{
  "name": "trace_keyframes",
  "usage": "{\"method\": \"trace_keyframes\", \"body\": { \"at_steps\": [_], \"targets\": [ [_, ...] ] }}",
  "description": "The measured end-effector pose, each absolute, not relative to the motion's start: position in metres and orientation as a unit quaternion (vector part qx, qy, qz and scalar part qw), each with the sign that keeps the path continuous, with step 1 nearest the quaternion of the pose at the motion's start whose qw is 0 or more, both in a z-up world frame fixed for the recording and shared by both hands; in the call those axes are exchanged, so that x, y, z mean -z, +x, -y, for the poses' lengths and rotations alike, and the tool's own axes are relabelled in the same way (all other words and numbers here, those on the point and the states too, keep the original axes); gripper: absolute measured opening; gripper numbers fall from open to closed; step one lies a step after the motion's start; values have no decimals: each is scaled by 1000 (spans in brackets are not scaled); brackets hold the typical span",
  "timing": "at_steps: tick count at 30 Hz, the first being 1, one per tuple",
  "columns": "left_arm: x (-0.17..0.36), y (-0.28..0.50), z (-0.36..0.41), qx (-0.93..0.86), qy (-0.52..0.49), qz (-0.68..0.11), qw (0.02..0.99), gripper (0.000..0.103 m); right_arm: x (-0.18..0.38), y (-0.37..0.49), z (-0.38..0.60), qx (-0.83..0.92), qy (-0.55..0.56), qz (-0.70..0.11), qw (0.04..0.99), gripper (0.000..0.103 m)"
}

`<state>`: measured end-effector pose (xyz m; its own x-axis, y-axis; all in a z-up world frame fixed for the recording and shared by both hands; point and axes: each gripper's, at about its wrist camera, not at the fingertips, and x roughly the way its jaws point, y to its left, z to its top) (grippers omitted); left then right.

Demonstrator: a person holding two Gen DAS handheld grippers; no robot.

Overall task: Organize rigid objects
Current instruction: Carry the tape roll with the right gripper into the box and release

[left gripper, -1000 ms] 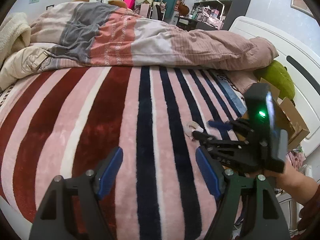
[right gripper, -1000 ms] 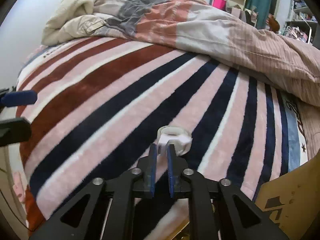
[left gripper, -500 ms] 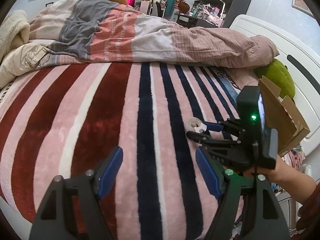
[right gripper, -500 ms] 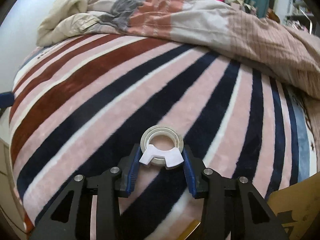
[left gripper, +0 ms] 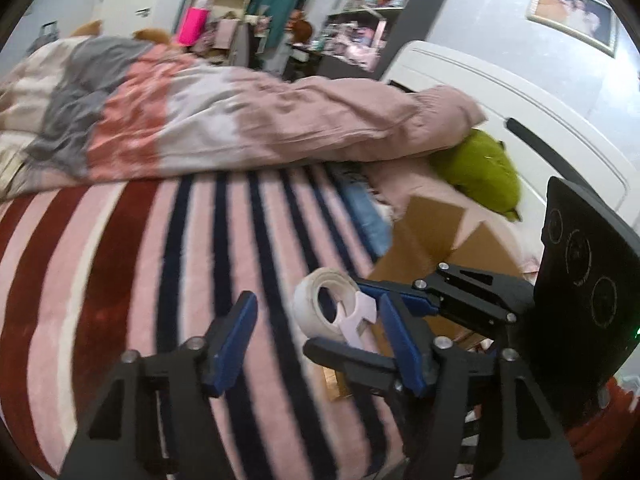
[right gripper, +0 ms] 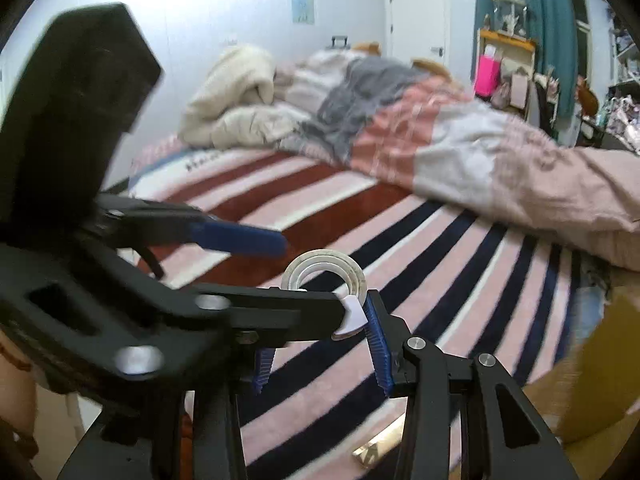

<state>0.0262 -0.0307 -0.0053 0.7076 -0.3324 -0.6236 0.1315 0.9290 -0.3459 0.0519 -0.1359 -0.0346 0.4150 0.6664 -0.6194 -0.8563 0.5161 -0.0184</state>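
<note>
**Tape roll held up by right tongs, left tongs open beside it**

Tongs. The right tongs (right gripper: 320, 344) hold a narrow-to-medium gap and clamp the white tab (left gripper: 358, 322) on the rim of the tape roll (left gripper: 306, 312). One blue pad (right gripper: 376, 340) presses against the tab's edge. The left tongs (left gripper: 316, 344) are spread wide and hold nothing. In the left wrist view the roll sits in the gap between their pads, closer to the right-hand pad. From the right wrist view, the roll lies just past their tips, between the upper and lower finger.

Task object. The roll stands on edge with its hole facing the left camera. It is above the striped blanket (left gripper: 160, 260), near the bed's edge and beside the cardboard box (left gripper: 432, 236).

Hard to read. The left tool's lower finger crosses the right wrist view and covers most of the right tongs' other pad, so that side of the grip is not seen directly. I cannot tell whether the left tongs touch the roll. Both views are motion-blurred. The right tool's body cuts off the box.

Farther back. A pink and grey quilt (left gripper: 280, 120) is heaped across the bed. A green cushion (left gripper: 480, 172) lies against the white headboard (left gripper: 540, 112), and cluttered shelves (left gripper: 360, 0) stand beyond.

Change from half a second ago. Then the roll lay flat on the blanket with the right tongs open on either side of the tab. Now it is gripped and tipped upright, and the two tools have come close together.
</note>
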Motion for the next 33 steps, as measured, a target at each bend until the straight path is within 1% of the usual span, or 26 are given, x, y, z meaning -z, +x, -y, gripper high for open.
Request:
{"method": "trace_keyframes", "body": {
  "at_steps": [1,2,3,4,8,11,16,17,19,21,23,26,33],
  "targets": [
    [0,32,41,136,-129,-361,913,50,29,53,144,-456,-166,-274,830,36],
    [-6,39,55,148,-118,-364,912,43,23,55,156,-449,-160,-270,837,36],
    [-9,44,64,155,-112,-367,910,39,20,59,164,-447,-154,-270,839,36],
    [-12,50,75,166,-106,-370,908,37,17,61,174,-444,-147,-269,842,36],
    [-20,74,124,189,-78,-379,903,36,10,74,215,-414,-130,-267,861,36],
    [-18,93,159,208,-61,-397,892,36,8,87,249,-391,-110,-281,869,36],
    [-7,112,199,222,-31,-434,873,36,12,101,282,-357,-139,-314,869,36],
    [-4,116,204,221,-29,-444,868,36,14,103,286,-353,-141,-323,866,36],
    [-1,118,208,215,-19,-448,868,41,19,108,294,-349,-139,-344,861,36],
    [1,119,208,210,-17,-451,867,53,24,110,299,-344,-136,-359,857,36],
    [1,119,204,206,-21,-450,869,58,27,112,301,-341,-137,-366,855,37],
    [-2,115,195,191,-23,-443,876,67,29,111,300,-330,-139,-366,859,50],
    [-22,87,148,140,-33,-403,904,68,19,96,278,-364,-141,-344,854,50]
  ]
}}
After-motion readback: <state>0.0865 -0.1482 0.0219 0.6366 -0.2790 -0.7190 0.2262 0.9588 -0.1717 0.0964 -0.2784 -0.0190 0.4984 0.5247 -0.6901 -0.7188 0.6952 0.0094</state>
